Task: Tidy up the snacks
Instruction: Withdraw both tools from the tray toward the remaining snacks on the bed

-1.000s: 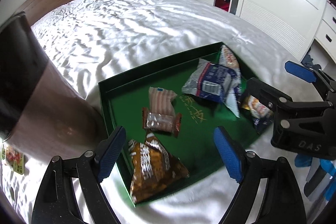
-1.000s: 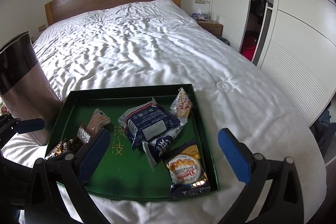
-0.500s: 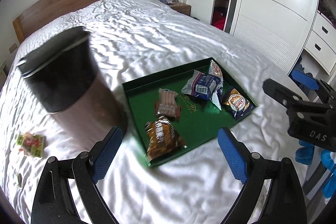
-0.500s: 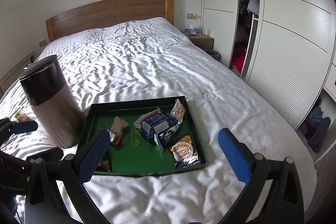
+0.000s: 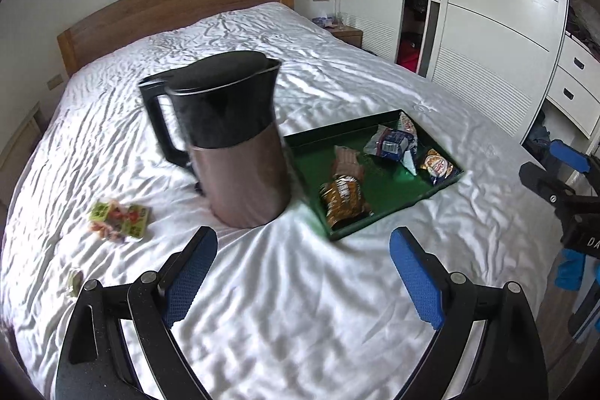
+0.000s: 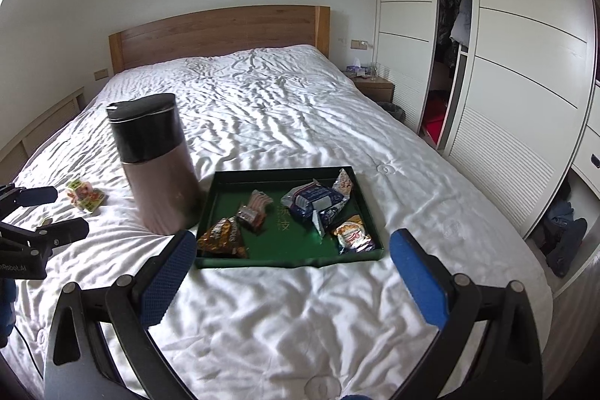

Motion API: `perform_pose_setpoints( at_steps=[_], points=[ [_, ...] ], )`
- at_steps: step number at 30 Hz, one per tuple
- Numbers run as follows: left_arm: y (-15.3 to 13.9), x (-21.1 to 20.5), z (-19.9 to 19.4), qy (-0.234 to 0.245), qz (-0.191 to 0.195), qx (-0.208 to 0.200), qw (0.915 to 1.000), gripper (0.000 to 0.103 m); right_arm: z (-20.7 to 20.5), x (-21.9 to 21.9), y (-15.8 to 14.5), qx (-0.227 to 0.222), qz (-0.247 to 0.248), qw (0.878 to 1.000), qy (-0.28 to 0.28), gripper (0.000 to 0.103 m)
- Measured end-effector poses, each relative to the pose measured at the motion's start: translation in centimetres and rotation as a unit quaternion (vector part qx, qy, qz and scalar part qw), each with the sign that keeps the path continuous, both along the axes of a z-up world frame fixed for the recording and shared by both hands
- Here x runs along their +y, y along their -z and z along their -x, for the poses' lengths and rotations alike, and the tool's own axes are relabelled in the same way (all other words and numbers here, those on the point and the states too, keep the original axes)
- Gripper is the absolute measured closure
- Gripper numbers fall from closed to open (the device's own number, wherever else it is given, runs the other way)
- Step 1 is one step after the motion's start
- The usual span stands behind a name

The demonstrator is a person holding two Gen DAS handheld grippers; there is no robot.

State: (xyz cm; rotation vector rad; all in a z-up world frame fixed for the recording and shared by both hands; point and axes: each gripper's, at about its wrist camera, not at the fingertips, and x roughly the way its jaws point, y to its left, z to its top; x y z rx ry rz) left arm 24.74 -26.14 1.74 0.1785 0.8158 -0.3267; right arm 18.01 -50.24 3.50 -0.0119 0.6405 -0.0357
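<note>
A green tray [image 6: 288,264] [image 5: 318,134] lies on the white bed and holds several snack packs: a brown bag [image 6: 223,237] [image 5: 343,199], a pink striped pack [image 6: 257,207], a blue-white bag [image 6: 313,201] [image 5: 392,141] and a round cookie pack [image 6: 352,235] [image 5: 437,167]. A green-red snack pack [image 5: 120,216] [image 6: 84,195] lies on the sheet left of the kettle. My left gripper [image 5: 302,276] is open and empty, held back over the sheet. My right gripper [image 6: 292,274] is open and empty, in front of the tray.
A black and copper kettle [image 5: 228,137] [image 6: 155,164] stands on the bed just left of the tray. A small item [image 5: 75,282] lies near the bed's left edge. The wardrobe [image 6: 517,62] runs along the right, the headboard [image 6: 221,34] at the far end.
Both grippers have pulled back and up from the tray, so the kettle and the loose snack pack on the sheet have come into view. Both stay open.
</note>
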Motion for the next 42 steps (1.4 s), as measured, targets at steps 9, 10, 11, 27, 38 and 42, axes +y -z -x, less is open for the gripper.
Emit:
perform_pose_setpoints(
  at_steps=[9,10,11,27,38,42],
  points=[
    [-0.5,7.0,4.9,-0.046,-0.022,-0.039,0.9980,0.012,4.7,4.6,-1.6,-0.012,0.000,0.999,-0.041,0.000],
    [-0.4,7.8,5.4,-0.050,-0.023,-0.040,0.9977,0.012,5.1,5.4,-1.6,-0.011,-0.003,0.999,-0.049,0.000],
    [-0.2,8.8,6.0,-0.056,-0.025,-0.043,0.9972,0.012,5.7,6.3,-1.5,-0.011,-0.005,0.998,-0.059,0.000],
    [5.2,22.3,11.3,-0.165,-0.034,-0.013,0.9856,0.012,9.5,18.5,3.1,0.050,-0.021,0.983,-0.174,0.000],
    [9.4,31.6,11.1,-0.250,-0.035,0.031,0.9672,0.012,5.3,26.3,6.3,0.086,-0.004,0.961,-0.263,0.000],
    [10.0,33.3,9.7,-0.266,-0.020,0.041,0.9628,0.012,3.0,28.5,7.3,0.092,-0.008,0.952,-0.293,0.000]
  ],
)
